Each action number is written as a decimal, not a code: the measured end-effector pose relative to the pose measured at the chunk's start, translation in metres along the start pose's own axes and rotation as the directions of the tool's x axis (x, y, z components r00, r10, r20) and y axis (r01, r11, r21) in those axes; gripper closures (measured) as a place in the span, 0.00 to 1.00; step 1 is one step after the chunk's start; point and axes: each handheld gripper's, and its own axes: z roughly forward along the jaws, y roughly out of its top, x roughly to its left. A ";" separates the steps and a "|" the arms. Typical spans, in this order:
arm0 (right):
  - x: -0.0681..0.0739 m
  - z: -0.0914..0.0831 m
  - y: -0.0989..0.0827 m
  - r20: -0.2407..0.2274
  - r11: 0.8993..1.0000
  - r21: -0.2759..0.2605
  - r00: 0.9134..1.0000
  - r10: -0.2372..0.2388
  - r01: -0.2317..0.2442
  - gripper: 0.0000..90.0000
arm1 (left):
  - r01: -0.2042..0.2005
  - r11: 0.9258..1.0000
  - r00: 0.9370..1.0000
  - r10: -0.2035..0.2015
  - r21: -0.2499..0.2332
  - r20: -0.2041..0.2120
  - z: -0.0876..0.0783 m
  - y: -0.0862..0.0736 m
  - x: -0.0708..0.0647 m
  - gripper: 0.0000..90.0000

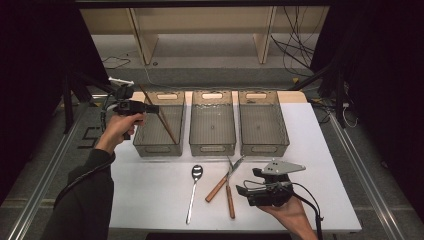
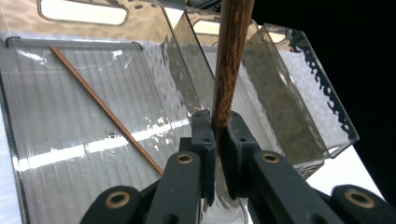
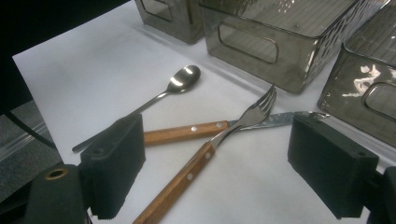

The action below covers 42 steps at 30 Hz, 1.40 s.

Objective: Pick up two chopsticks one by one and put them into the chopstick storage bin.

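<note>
Nearest the person, the right gripper (image 1: 245,192) rests low over the white table (image 1: 150,190), its jaws spread wide with nothing between them; in the right gripper view the two black pads (image 3: 114,163) stand well apart, and beyond them lie the fork (image 3: 219,144) and the knife (image 3: 233,127), crossed over each other with their wooden handles toward the gripper. The spoon (image 3: 161,95) lies just past them on the same sheet, its bowl pointing toward the bins. In the high view the spoon (image 1: 193,190) is on the near side of the left bin (image 1: 157,148), a little toward the middle bin (image 1: 212,148), and the crossed fork (image 1: 225,177) and knife (image 1: 229,192) lie in front of the middle bin, near the right gripper. Farther off, the left gripper (image 1: 152,108) hangs over the left bin, closed tight on a chopstick (image 2: 229,60): in the left gripper view the dark wooden stick rises steeply out from between the two pinched pads (image 2: 204,135), gripped near its lower end. Below it, inside the left bin (image 2: 9,79), a second chopstick (image 2: 105,109) lies slantwise on the ribbed floor, apart from the held one. The right bin (image 1: 263,148) stands past the middle one, farthest from the left gripper.
</note>
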 end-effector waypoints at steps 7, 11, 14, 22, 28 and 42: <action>0.000 0.000 0.000 -0.002 1.000 -0.002 1.000 -0.004 0.004 0.22 | 0.008 0.999 1.000 -0.008 0.036 0.006 0.008 -0.002 -0.002 0.93; 0.000 -0.001 0.000 0.000 1.000 -0.004 1.000 -0.003 0.003 0.22 | 0.006 0.998 1.000 -0.006 0.057 0.002 0.014 -0.003 -0.002 0.93; 0.000 -0.001 0.000 -0.001 1.000 -0.004 1.000 -0.001 0.001 0.22 | 0.008 0.998 1.000 -0.008 0.066 -0.007 0.016 -0.003 -0.002 0.93; -0.001 -0.001 0.001 -0.006 1.000 -0.006 1.000 0.001 -0.002 0.22 | 0.022 0.996 0.999 -0.019 0.081 -0.034 0.027 -0.002 -0.002 0.92; -0.001 -0.002 0.001 -0.005 1.000 -0.011 1.000 0.001 -0.001 0.22 | 0.023 0.997 0.998 -0.019 0.071 -0.052 0.030 0.000 -0.005 0.72; -0.001 -0.002 0.001 -0.009 1.000 -0.006 1.000 0.005 -0.005 0.23 | -0.049 0.997 0.982 0.060 0.065 -0.182 0.032 0.002 -0.023 0.24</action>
